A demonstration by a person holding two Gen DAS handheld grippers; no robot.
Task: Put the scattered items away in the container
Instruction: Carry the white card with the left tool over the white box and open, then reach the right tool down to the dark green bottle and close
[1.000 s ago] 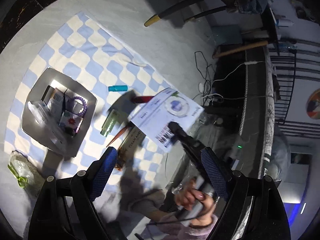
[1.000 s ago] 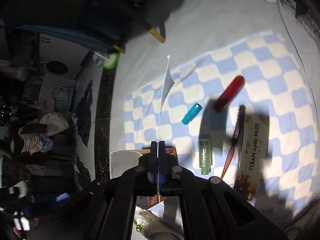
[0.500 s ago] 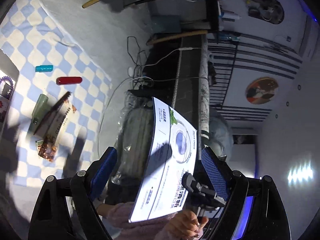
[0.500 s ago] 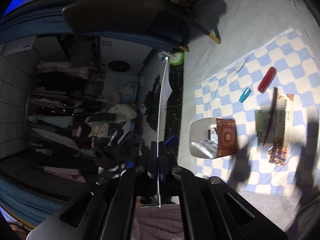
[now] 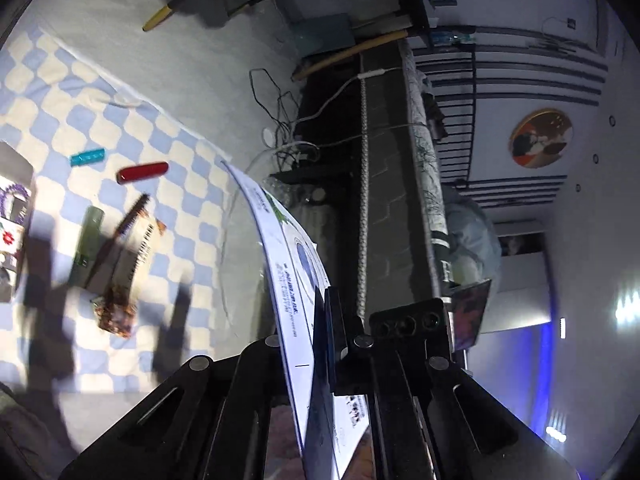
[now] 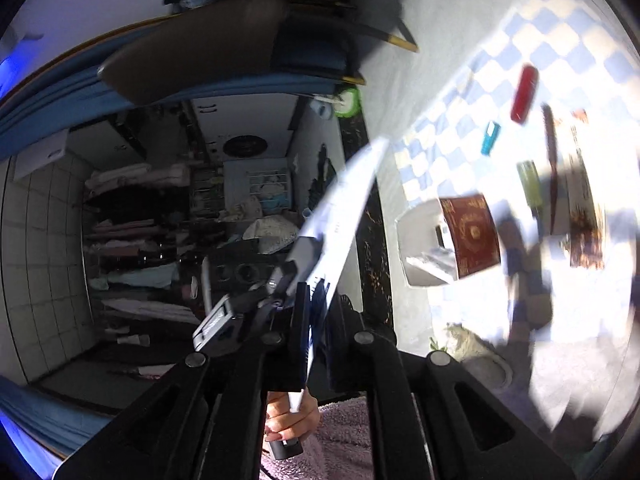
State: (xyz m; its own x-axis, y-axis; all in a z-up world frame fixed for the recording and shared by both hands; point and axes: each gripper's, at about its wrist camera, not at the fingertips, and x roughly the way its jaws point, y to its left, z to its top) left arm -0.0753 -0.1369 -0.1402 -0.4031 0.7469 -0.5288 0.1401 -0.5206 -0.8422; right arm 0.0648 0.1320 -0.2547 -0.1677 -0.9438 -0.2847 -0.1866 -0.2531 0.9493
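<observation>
Both claws, left (image 5: 320,344) and right (image 6: 316,320), pinch my white printed paper sheet (image 5: 292,264); next, I judge, fold it, then carry it to the grey square container (image 6: 420,248) at three o'clock.

The container (image 5: 16,168) is cut by the left edge (only a corner is seen); print on the white sheet (image 5: 288,268) is blurred beyond reading.

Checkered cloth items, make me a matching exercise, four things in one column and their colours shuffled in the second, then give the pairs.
Things:
1. capsule-shaped case
2. small ribbed tube
3. bottle
4. booklet in the container

Colours:
A. green
B. dark red with gold emblem
C. teal
D. glossy red

Pairs: 1-D, 2-C, 3-A, 4-B
</observation>
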